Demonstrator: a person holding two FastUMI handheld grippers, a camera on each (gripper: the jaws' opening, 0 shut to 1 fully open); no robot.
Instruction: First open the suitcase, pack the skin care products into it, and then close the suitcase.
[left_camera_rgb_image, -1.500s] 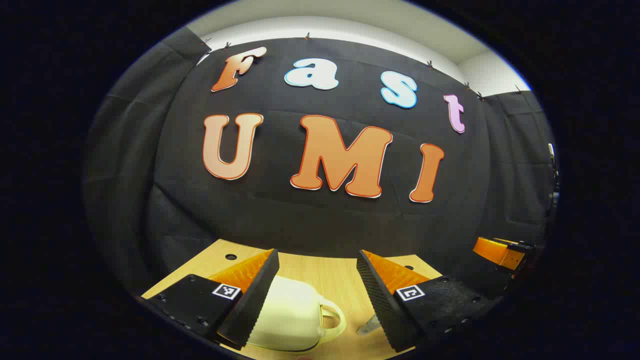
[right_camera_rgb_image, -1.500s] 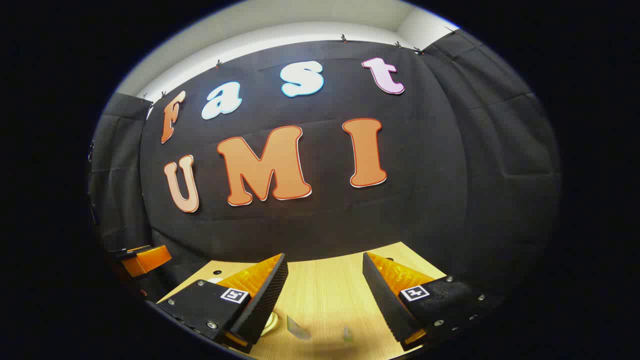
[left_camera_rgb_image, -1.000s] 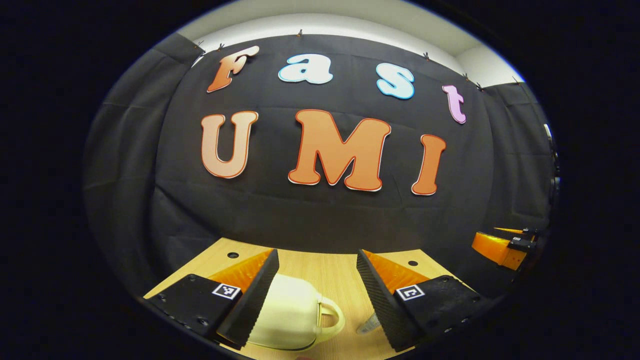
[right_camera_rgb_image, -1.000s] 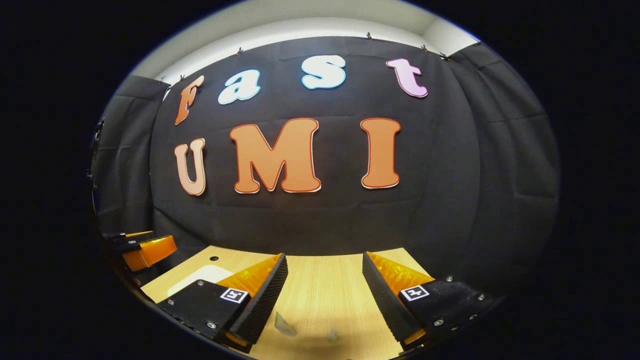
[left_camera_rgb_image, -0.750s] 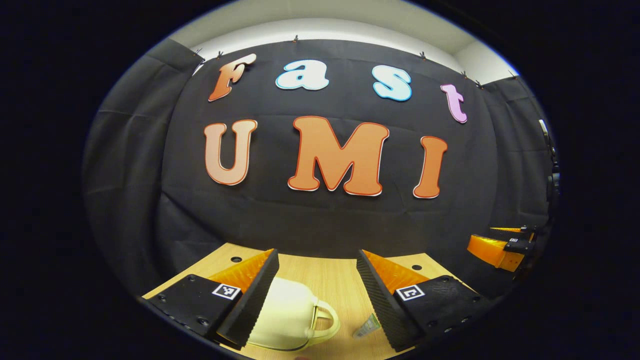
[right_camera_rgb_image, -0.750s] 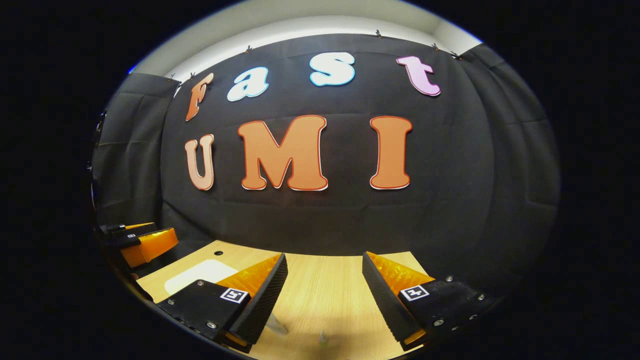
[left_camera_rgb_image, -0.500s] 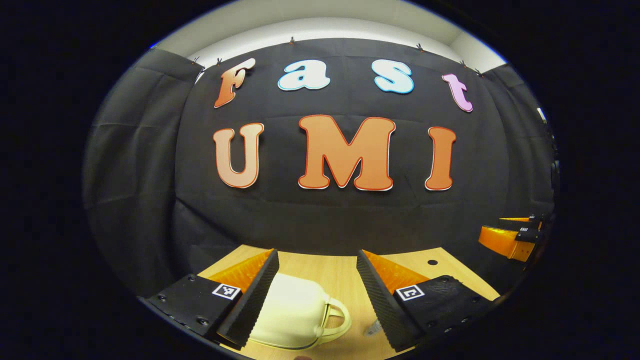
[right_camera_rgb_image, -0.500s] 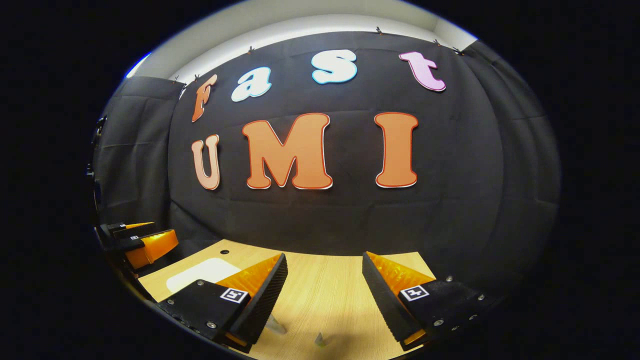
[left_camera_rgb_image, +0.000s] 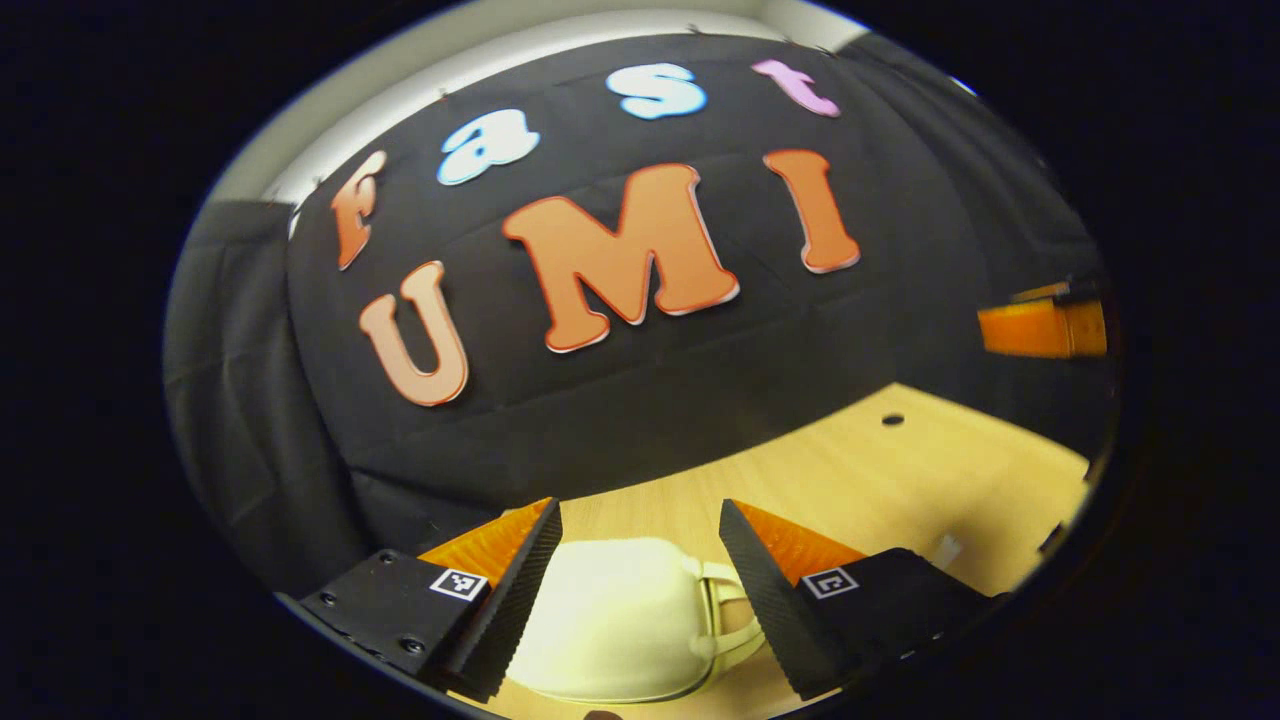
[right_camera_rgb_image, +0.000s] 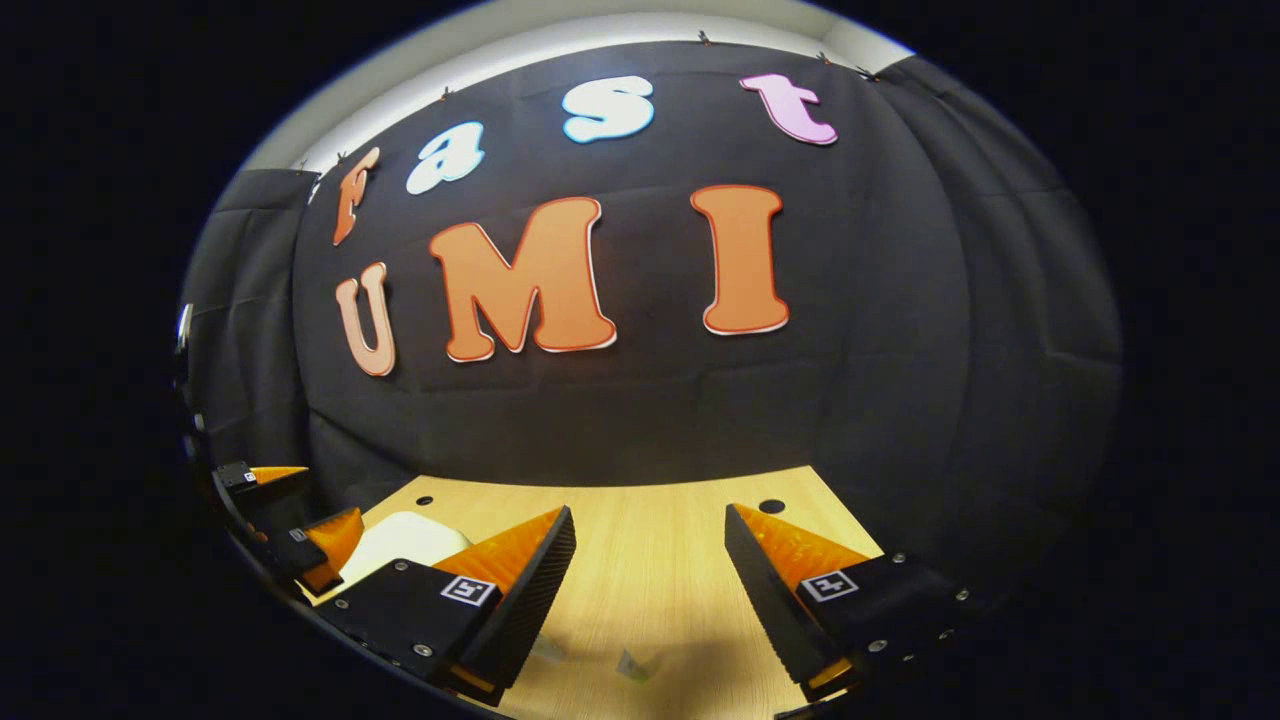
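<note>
Hovering over a light wooden table (left_camera_rgb_image: 900, 470), the left gripper (left_camera_rgb_image: 640, 525) has its 2 fingers spread wide with nothing between them. In the lower centre of the left gripper view, the cream suitcase (left_camera_rgb_image: 610, 620) lies closed on the table below the gap, its handle (left_camera_rgb_image: 725, 620) towards the right finger. The other gripper shows at the right edge of that frame, above the table. In the right gripper view, the right gripper (right_camera_rgb_image: 650, 525) is likewise wide open and holds nothing. A corner of the suitcase (right_camera_rgb_image: 400, 540) peeks out at the lower left, just behind the left finger, with the left gripper (right_camera_rgb_image: 300, 530) beside it. 2 small skin care products (right_camera_rgb_image: 632, 664) lie blurred on the table at the bottom centre, apart from the suitcase.
</note>
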